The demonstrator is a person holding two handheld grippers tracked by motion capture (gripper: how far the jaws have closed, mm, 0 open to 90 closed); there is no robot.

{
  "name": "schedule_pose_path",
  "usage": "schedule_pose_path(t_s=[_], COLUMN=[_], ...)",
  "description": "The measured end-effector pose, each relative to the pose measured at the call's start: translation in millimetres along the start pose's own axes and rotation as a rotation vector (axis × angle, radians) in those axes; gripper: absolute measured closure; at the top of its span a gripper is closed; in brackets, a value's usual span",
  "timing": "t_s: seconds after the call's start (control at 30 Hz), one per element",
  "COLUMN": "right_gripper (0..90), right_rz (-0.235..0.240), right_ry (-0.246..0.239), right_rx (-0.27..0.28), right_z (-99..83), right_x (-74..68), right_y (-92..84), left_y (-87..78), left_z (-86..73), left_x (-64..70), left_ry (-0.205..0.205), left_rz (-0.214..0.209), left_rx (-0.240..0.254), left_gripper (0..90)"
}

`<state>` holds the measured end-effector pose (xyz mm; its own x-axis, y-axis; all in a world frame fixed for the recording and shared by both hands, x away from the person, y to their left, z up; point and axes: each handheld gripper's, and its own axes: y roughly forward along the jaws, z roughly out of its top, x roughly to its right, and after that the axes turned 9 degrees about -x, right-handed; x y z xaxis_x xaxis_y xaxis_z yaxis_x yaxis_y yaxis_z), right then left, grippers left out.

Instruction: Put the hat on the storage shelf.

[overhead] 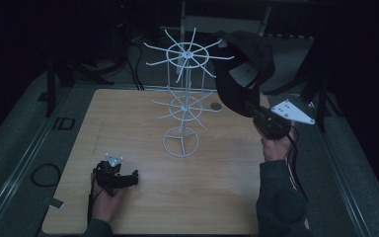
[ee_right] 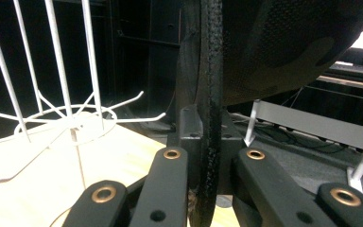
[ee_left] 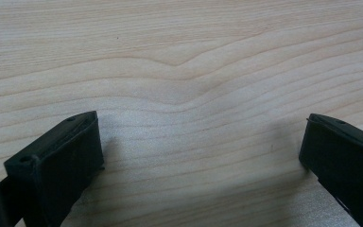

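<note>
A white wire rack [overhead: 185, 96] with two tiers of radial hooks stands on the wooden table [overhead: 128, 123]. My right gripper [overhead: 254, 111] is raised to the right of the rack, shut on the brim of a dark cap [overhead: 244, 64] that hangs beside the upper tier. In the right gripper view the cap's brim edge [ee_right: 209, 94] runs upright between the two jaws, with the rack [ee_right: 71, 118] at the left. My left gripper [overhead: 128, 178] rests low near the table's front left, open, with bare wood between its fingers [ee_left: 61, 156].
A small round dark object [overhead: 216, 106] lies on the table behind the rack's base. A cable loop [overhead: 44, 174] lies on the grey floor left of the table. Dark frames and stands ring the back.
</note>
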<state>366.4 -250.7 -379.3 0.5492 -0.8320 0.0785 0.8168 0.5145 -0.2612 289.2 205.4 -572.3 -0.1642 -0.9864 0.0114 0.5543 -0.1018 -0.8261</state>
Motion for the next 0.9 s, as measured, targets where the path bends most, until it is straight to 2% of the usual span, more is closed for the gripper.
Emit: schedule_pose_path(t_s=[0.1, 0.37, 0.63, 0.77, 0.9], right_gripper=[86.1, 86.1, 86.0, 85.8, 85.5], right_rz=[-0.002, -0.03, -0.029, -0.01, -0.011], right_ry=[-0.009, -0.071, -0.111, -0.131, -0.156], right_rx=[-0.002, -0.026, -0.04, -0.055, -0.081], right_z=[-0.2, -3.4, -5.6, -7.2, -10.2], right_x=[-0.7, -6.9, -11.7, -13.1, -16.4], right_y=[0.0, 3.8, 7.6, 9.8, 13.5], left_y=[0.1, 0.2, 0.1, 0.1, 0.1], left_z=[0.0, 0.0, 0.0, 0.0, 0.0], left_x=[0.0, 0.2, 0.1, 0.1, 0.1], left_ry=[0.0, -0.002, -0.002, -0.001, -0.001], left_rz=[0.0, 0.0, 0.0, 0.001, 0.001], left_rx=[0.001, 0.002, 0.002, 0.002, 0.001], left_gripper=[0.2, 0.2, 0.2, 0.2, 0.2])
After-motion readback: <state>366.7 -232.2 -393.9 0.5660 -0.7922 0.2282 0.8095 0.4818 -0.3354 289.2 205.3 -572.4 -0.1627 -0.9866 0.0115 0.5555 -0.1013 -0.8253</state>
